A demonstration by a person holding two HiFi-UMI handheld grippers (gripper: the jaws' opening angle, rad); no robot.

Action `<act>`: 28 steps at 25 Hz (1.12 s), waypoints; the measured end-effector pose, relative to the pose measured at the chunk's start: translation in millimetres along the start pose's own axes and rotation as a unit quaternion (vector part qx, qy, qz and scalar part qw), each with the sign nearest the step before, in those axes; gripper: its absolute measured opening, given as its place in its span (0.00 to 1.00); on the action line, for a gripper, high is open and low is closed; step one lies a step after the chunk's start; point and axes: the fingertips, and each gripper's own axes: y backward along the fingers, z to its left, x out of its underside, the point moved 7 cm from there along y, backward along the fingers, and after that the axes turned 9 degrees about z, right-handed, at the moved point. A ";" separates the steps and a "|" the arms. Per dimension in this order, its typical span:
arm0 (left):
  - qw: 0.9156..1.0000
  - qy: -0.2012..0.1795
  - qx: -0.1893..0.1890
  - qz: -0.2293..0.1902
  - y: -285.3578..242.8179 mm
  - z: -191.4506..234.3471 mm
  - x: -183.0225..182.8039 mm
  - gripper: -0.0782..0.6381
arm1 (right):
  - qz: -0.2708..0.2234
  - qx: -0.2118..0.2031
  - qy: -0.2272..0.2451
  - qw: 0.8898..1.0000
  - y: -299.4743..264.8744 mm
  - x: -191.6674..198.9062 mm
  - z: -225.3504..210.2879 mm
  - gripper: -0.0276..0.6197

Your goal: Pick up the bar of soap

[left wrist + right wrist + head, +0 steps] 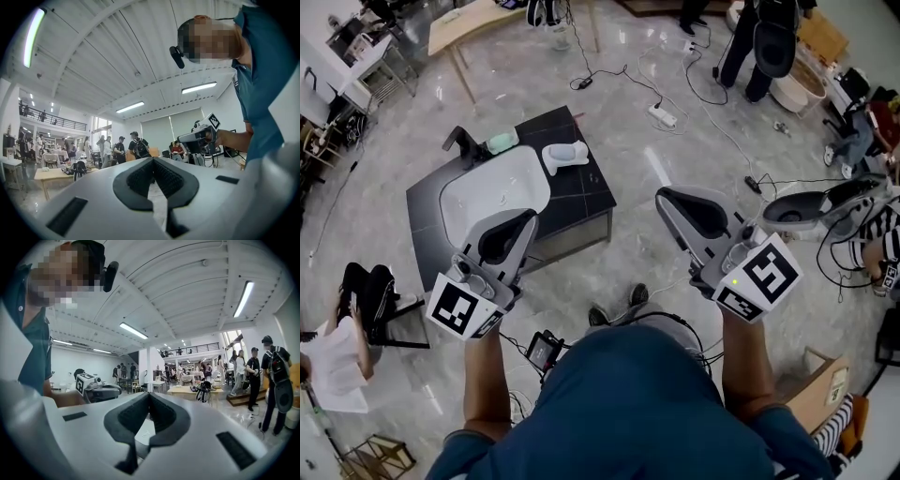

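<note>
In the head view a black counter (572, 192) with a white sink basin (492, 197) stands on the floor ahead. A pale green block (502, 142), maybe the soap, lies at the basin's far edge beside a dark faucet (464, 142). A white object (565, 155) rests on the counter right of it. My left gripper (530, 217) hovers over the basin's near corner, jaws together and empty. My right gripper (661, 195) is held over bare floor right of the counter, also shut and empty. Both gripper views look out level into the hall; the left gripper (152, 159) and right gripper (149, 394) show closed pads.
Cables and a power strip (664, 115) run across the marble floor beyond the counter. A wooden table (469, 23) stands at the back left. A seated person (356, 309) is at the left, and other people stand around the hall. A cardboard box (825, 384) sits at lower right.
</note>
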 end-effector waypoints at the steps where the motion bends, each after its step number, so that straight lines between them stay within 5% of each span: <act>1: 1.000 0.000 -0.003 0.002 -3.9 5.1 1.6 0.11 | 0.000 -0.002 -0.001 1.000 -4.7 0.8 -6.0 0.07; 20: 0.994 0.011 -0.100 0.041 -93.7 39.3 -7.0 0.11 | 0.001 -0.103 -0.008 0.995 -66.8 8.3 -146.6 0.06; 28: 0.993 0.025 -0.104 0.053 -103.8 80.4 12.7 0.11 | 0.021 -0.112 -0.019 0.993 -118.8 21.8 -167.9 0.06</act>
